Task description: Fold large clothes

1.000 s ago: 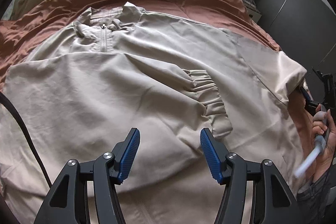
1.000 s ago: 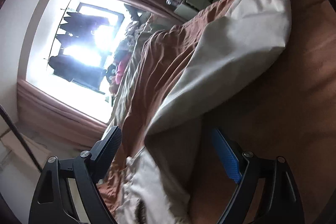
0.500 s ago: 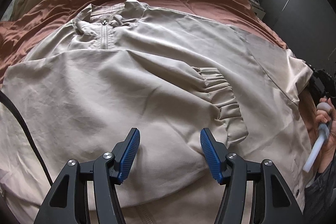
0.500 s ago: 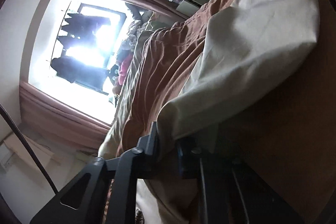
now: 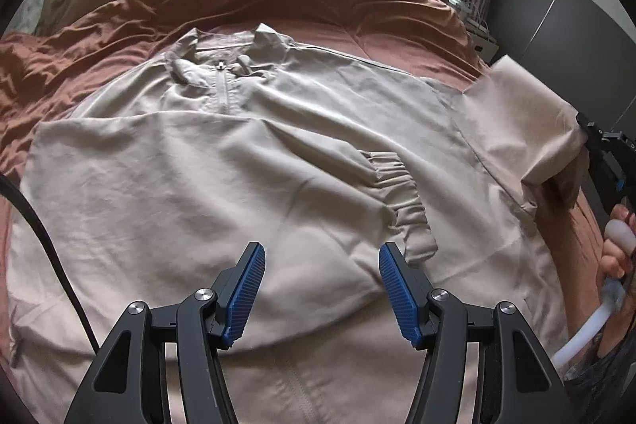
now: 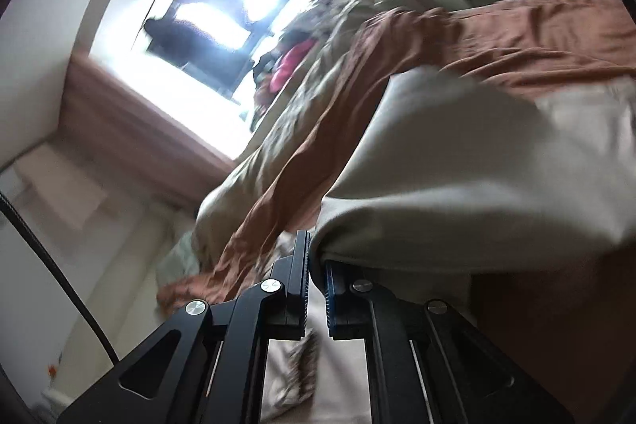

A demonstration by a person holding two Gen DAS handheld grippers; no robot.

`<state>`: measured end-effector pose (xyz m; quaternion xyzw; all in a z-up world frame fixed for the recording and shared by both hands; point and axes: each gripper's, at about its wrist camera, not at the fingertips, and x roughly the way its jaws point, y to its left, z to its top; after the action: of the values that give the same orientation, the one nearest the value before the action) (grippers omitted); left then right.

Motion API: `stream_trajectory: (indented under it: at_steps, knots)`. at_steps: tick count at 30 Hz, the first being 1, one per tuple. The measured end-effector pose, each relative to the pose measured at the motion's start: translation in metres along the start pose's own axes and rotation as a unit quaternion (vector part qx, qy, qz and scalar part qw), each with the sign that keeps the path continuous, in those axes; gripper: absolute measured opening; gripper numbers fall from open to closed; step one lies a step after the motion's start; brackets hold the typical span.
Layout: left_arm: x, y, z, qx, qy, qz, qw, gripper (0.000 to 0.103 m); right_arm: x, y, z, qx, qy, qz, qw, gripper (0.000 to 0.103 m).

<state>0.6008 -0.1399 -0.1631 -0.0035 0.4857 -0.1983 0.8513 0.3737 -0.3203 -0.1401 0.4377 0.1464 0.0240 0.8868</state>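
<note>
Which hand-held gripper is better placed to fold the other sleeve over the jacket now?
The right hand-held gripper: it is shut on the sleeve, lifted at the jacket's edge. The left hand-held gripper hangs open over the middle, holding nothing.

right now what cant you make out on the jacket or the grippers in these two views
- Jacket hem: left wrist view, cut off by the bottom edge and covered by the left gripper.
- Right sleeve's cuff: left wrist view, folded under out of sight; right wrist view, motion blur.
- Right gripper pads: right wrist view, the pinched sleeve fabric covers them.
- Items by the window: both views, too small, blurred or washed out by glare.
</note>
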Motion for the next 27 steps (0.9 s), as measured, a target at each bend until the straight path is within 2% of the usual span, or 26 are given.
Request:
stream_trajectory:
  at_steps: [8, 13, 17, 20, 22, 24, 25, 27]
  knots:
    - [-0.037, 0.023, -0.014, -0.007, -0.008, 0.015, 0.9998, 0.062, 0.037, 0.039, -0.031, -0.062, 0.093, 0.012, 0.994, 0.003]
    - [-0.055, 0.038, -0.023, -0.02, -0.014, 0.018, 0.9995, 0.062, 0.076, 0.045, -0.031, -0.083, 0.143, -0.006, 0.986, 0.003]
    - [-0.065, 0.044, -0.028, -0.026, -0.016, 0.016, 0.9994, 0.062, 0.094, 0.035, -0.036, -0.047, 0.181, -0.032, 0.982, 0.004]
    - [-0.07, 0.046, -0.03, -0.029, -0.018, 0.012, 0.9994, 0.062, 0.096, 0.027, -0.036, 0.004, 0.211, -0.024, 0.977, 0.005]
    - [-0.072, 0.046, -0.03, -0.028, -0.019, 0.01, 0.9994, 0.062, 0.09, 0.016, -0.031, 0.04, 0.211, -0.009, 0.977, 0.007]
    - [-0.073, 0.045, -0.031, -0.028, -0.019, 0.009, 0.9994, 0.062, 0.078, 0.009, -0.026, 0.064, 0.203, 0.002, 0.977, 0.014]
    - [-0.073, 0.045, -0.031, -0.028, -0.019, 0.008, 0.9994, 0.062, 0.071, 0.007, -0.027, 0.066, 0.197, 0.001, 0.978, 0.028]
    - [-0.073, 0.043, -0.032, -0.029, -0.018, 0.005, 0.9994, 0.062, 0.053, 0.003, -0.021, 0.068, 0.167, -0.006, 0.984, 0.072]
